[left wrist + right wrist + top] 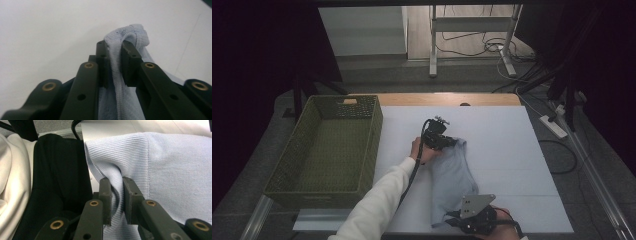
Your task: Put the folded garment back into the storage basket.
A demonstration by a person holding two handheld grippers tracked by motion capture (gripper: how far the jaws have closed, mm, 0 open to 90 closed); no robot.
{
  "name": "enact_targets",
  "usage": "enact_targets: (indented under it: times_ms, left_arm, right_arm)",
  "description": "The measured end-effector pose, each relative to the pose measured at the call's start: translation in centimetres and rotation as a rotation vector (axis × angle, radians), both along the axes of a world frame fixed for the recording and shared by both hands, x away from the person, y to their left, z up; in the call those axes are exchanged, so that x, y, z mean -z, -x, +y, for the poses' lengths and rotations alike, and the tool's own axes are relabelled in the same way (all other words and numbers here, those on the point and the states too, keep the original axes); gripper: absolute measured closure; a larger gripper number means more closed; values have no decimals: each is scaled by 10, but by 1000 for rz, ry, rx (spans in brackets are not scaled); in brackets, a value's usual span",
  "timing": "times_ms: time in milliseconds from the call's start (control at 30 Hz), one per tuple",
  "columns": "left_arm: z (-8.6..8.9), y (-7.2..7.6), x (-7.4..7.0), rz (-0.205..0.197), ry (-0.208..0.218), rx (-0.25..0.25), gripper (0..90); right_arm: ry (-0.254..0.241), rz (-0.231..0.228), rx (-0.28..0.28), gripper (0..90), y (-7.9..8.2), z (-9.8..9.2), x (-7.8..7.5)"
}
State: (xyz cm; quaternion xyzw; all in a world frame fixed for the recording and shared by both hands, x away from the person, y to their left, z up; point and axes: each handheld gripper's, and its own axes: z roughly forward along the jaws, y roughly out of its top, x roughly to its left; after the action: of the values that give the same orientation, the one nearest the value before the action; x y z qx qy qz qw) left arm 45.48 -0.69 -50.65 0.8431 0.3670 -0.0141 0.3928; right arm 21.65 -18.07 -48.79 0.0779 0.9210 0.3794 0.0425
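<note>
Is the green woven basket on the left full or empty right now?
Empty. The high view looks straight into the green woven basket and shows only its bare woven floor; the light blue garment lies outside it, on the white table.

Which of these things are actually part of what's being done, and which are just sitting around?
In use: pale blue knitted cloth, pinched by left tool and right tool.

Lying about: olive woven basket, white power strip on the floor, grey metal stand.

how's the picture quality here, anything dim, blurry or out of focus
High view: dim, dark at both sides, but the pale blue knit cloth and green woven basket stay readable. Left gripper view: bright white table, soft near parts of the left gripper. Right gripper view: cloth ribbing sharp, the right gripper blurred near its base.
</note>
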Motion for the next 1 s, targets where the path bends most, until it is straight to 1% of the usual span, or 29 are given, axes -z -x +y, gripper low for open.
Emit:
enact_targets:
  times_ms: [200, 367, 800, 900, 1000]
  left_arm:
    - [2, 4, -12, -55, 15, -1, 783]
    - [4, 7, -22, -82, 37, -4, 787]
    - [13, 10, -40, -123, 63, -9, 794]
    - [16, 11, -43, -132, 73, -18, 795]
    - [18, 11, -46, -138, 77, -20, 795]
  right_arm:
    - [-9, 4, 1, 785, 0, -1, 0]
    - [-21, -3, 4, 785, -1, -3, -3]
    - [-38, -24, 10, 785, -1, -6, -6]
    - [-56, -27, 22, 785, -3, -10, -9]
    - [-61, -30, 28, 785, -3, -12, -10]
